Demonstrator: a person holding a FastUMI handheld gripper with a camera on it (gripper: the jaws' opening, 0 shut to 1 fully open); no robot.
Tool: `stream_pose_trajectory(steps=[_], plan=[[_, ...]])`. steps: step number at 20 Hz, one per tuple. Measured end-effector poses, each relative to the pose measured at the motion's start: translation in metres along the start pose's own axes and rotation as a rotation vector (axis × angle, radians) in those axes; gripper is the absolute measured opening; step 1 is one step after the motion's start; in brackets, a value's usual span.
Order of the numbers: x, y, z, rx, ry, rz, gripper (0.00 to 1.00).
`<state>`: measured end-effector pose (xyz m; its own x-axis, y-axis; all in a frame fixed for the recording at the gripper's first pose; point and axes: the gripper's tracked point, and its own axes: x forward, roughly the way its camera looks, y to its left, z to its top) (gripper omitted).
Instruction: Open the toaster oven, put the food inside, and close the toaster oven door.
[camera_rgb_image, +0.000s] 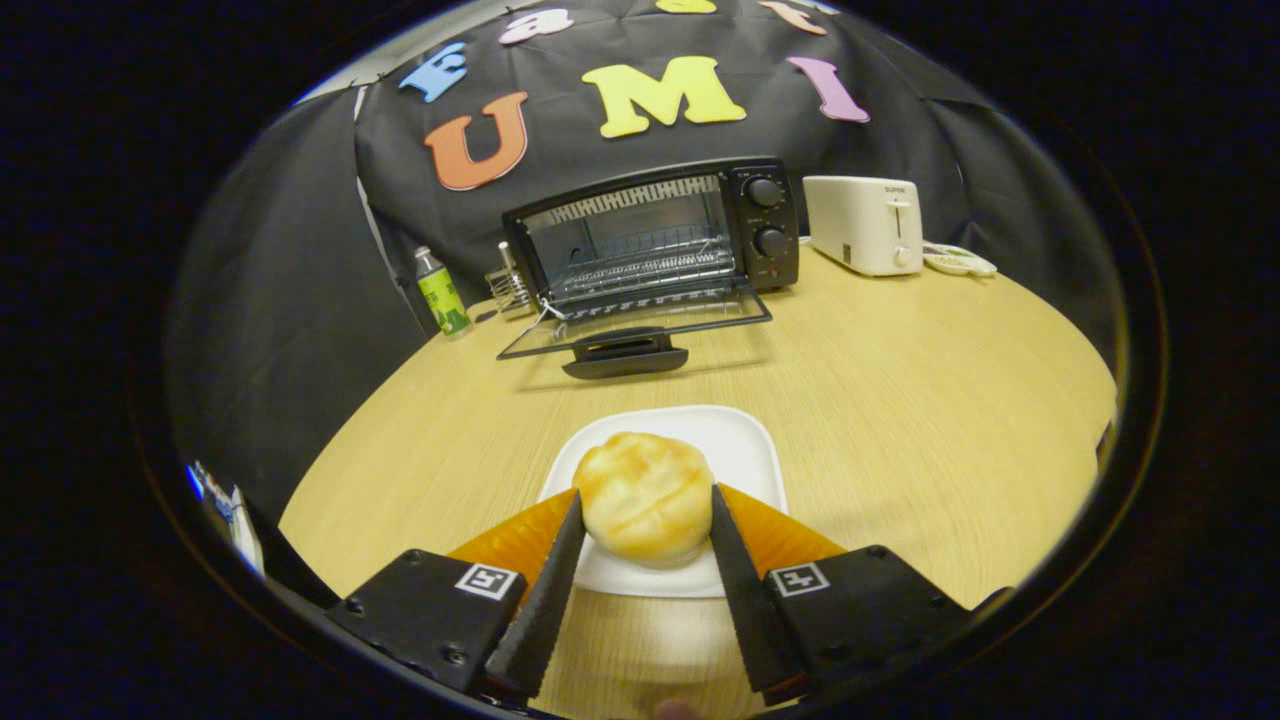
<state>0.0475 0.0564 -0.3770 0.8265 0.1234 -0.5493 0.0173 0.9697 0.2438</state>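
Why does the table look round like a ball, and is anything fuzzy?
In the gripper view the fisheye lens bends the table into a curve; the gripper, closed on the bun, looks sharp; the table between the fingers is blurry; the toaster oven glass shows soft glare.

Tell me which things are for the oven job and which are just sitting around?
For the job: bun between the fingers, white plate under it, toaster oven with its door down.

Just sitting: toaster, green bottle, small wire rack, dish.
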Motion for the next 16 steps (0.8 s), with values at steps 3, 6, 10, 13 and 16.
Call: stream_pose_trajectory(steps=[3, 6, 10, 13, 16], plan=[[-0.006, 0.004, 0.012, 0.055, -0.044, 0.028, 0.69], [-0.012, 0.008, 0.033, 0.143, -0.106, 0.069, 0.58], [-0.011, 0.016, 0.060, 0.191, -0.143, 0.106, 0.53], [-0.002, 0.027, 0.085, 0.289, -0.164, 0.165, 0.53], [0.013, 0.030, 0.118, 0.361, -0.203, 0.176, 0.53]])
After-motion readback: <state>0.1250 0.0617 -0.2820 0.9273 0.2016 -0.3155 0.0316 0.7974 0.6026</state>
